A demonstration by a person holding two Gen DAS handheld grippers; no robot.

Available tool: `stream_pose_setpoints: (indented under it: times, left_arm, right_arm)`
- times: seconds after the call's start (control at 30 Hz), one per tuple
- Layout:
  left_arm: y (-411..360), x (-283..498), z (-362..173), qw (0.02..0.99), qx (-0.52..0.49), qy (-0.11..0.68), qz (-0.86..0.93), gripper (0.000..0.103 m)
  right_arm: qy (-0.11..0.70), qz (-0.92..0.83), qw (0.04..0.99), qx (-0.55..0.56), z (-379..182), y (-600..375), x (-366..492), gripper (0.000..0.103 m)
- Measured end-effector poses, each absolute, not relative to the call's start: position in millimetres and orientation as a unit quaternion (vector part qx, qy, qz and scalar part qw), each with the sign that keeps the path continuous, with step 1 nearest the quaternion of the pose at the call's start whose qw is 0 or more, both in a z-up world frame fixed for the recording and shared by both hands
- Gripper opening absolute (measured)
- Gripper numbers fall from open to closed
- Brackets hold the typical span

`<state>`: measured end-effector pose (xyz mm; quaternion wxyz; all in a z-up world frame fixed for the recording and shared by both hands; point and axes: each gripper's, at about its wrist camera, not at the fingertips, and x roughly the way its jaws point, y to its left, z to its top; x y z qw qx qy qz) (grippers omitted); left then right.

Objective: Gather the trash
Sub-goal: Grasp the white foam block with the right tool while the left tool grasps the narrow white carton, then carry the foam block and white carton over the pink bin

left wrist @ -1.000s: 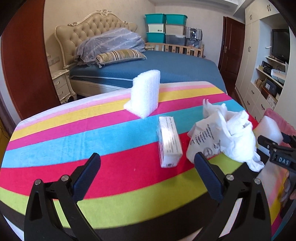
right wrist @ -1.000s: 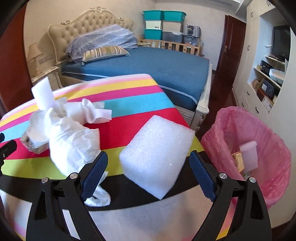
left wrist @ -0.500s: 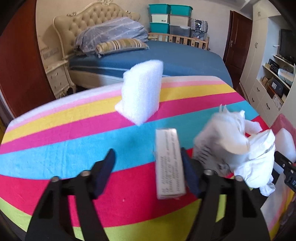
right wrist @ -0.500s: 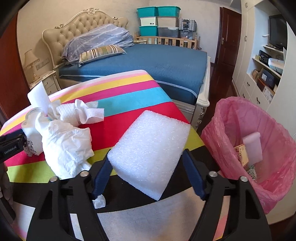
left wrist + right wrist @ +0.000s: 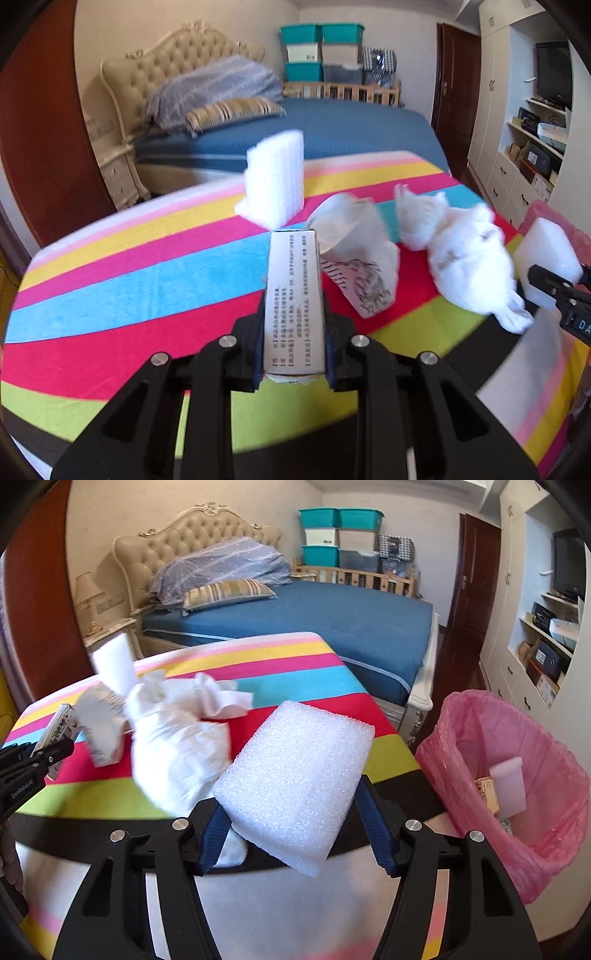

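The left tool clamps the printed carton, while the right tool, jaws closing, grips the foam block.

A narrow printed carton is held lengthwise between closed black fingers above a striped tablecloth. A white foam block sits tilted between blue pads. Crumpled white tissue and a printed paper wrapper lie mid-table, a second foam block standing upright behind. A pink-lined bin holds scraps.
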<state>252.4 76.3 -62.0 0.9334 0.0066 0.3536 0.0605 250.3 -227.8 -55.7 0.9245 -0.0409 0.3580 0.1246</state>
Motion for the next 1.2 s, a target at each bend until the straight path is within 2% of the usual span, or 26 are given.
stream_pose_setpoints:
  times: [0.5,1.2]
  left_arm:
    - [42.6,161.1,-39.1,0.964,0.004,0.265,0.013,0.024]
    - [-15.6,144.6,-35.8,0.966,0.061,0.248,-0.031,0.024]
  right_arm:
    - [0.326,0.169,0.930,-0.023,-43.8,-243.8,164.6,0.061]
    - [0.298,0.159,0.941,-0.027,-39.5,-271.1,134.5,0.061]
